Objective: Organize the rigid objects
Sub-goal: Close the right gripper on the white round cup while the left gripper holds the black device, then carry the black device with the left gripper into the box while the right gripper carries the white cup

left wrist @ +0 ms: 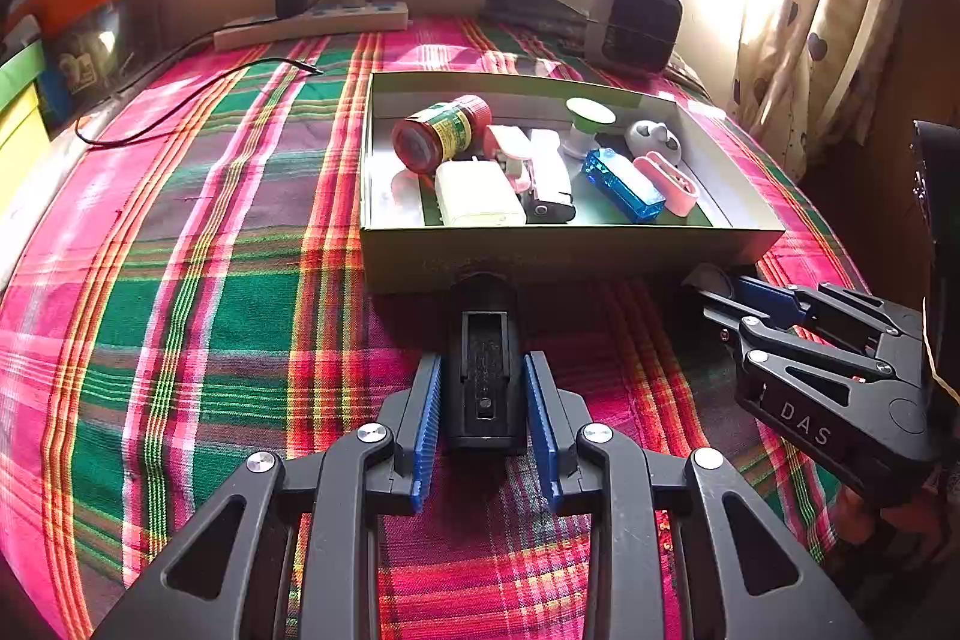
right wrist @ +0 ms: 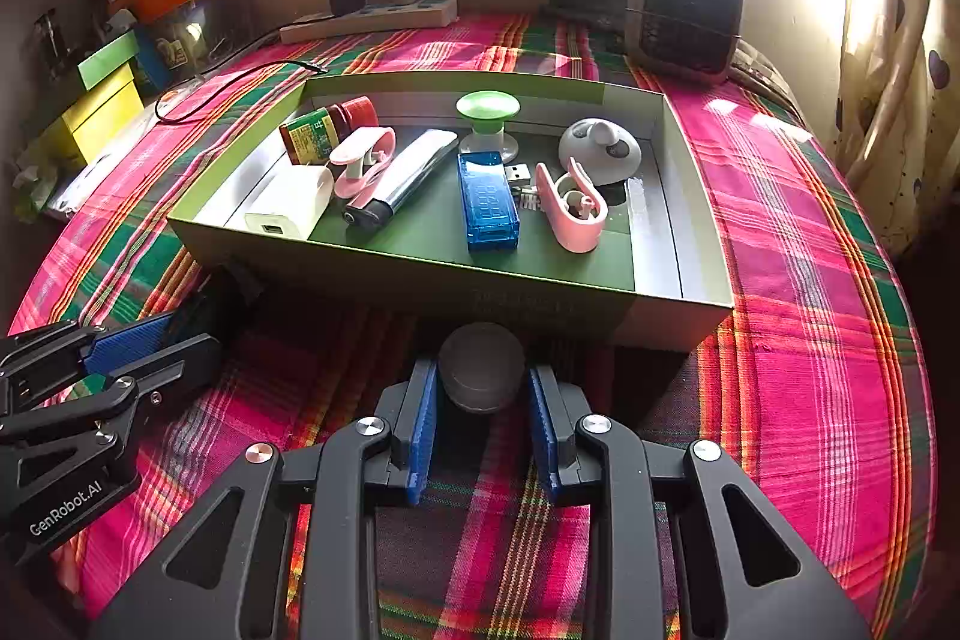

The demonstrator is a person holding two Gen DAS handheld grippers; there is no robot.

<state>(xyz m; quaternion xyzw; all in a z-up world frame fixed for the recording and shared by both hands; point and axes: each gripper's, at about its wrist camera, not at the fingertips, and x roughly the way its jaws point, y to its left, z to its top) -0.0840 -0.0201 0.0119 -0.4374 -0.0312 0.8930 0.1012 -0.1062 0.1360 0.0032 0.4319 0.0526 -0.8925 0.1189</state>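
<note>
Between the blue pads of the left gripper (left wrist: 483, 388) a black oblong device (left wrist: 485, 364) is clamped; the right gripper (right wrist: 483, 388) is clamped on a grey round puck (right wrist: 482, 366). Both should be lifted clear of the near wall of the green box (right wrist: 540, 298) just ahead before being released inside.

A pink, green and orange plaid cloth (right wrist: 780, 232) lies under a green box (right wrist: 420, 262) holding a translucent blue stick (right wrist: 487, 202), pink clips (right wrist: 570, 214), a red-capped bottle (right wrist: 327, 127) and a white charger (right wrist: 291, 205).
</note>
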